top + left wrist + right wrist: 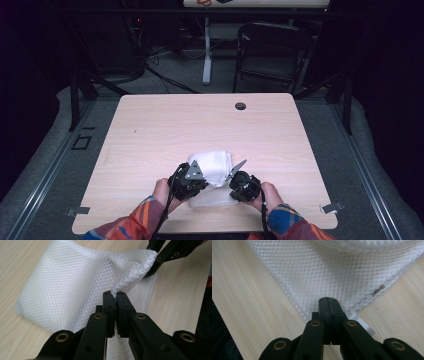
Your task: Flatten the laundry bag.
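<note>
A white mesh bag [216, 161] lies on the wooden table [200, 120] near its front edge. My left gripper [201, 178] is at the bag's near left part. In the left gripper view it [114, 294] is shut on a raised fold of the mesh bag [72, 282]. My right gripper [229, 183] is at the bag's near right. In the right gripper view it [328, 300] is shut on the corner of the mesh bag [324, 272], which lies flat on the wood. The left gripper view also has the right gripper [153, 262] pinching the lifted mesh edge.
A small tag [378, 291] sits on the bag's hem. A round cable hole [240, 106] is near the table's far edge. Metal clips [332, 206] sit at the front corners. A black folding chair [272, 50] stands beyond the table.
</note>
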The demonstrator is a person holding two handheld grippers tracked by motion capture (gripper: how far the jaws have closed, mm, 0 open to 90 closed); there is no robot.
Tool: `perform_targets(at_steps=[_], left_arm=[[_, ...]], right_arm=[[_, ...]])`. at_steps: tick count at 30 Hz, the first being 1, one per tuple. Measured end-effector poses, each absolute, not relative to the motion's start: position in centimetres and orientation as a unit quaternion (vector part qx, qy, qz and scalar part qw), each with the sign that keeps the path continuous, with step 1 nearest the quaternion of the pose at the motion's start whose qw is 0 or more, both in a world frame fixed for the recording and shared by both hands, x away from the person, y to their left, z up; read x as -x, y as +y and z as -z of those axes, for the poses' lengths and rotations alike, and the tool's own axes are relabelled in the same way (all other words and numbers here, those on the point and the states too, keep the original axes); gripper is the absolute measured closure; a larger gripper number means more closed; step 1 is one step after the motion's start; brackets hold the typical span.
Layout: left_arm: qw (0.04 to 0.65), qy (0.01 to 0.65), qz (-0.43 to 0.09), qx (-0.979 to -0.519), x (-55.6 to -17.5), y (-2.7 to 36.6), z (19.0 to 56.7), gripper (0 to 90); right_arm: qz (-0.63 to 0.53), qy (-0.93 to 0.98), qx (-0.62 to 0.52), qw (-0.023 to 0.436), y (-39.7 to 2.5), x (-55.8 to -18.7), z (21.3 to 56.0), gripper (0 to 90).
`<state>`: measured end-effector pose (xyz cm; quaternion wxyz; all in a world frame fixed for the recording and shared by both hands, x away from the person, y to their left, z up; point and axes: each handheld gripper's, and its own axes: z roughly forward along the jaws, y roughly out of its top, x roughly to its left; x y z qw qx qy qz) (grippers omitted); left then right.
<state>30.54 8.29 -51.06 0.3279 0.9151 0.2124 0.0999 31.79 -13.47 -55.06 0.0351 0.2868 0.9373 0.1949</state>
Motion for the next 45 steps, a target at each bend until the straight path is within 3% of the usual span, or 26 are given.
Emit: perform_targets(at_steps=[45], left_arm=[[0.316,0.251,-0.112,-0.908,-30.5,11.5,50.6,87.1]], right_arm=[[-0.182,0.935,-0.302,0.044,-14.2,-32.1,55.0,90.0]])
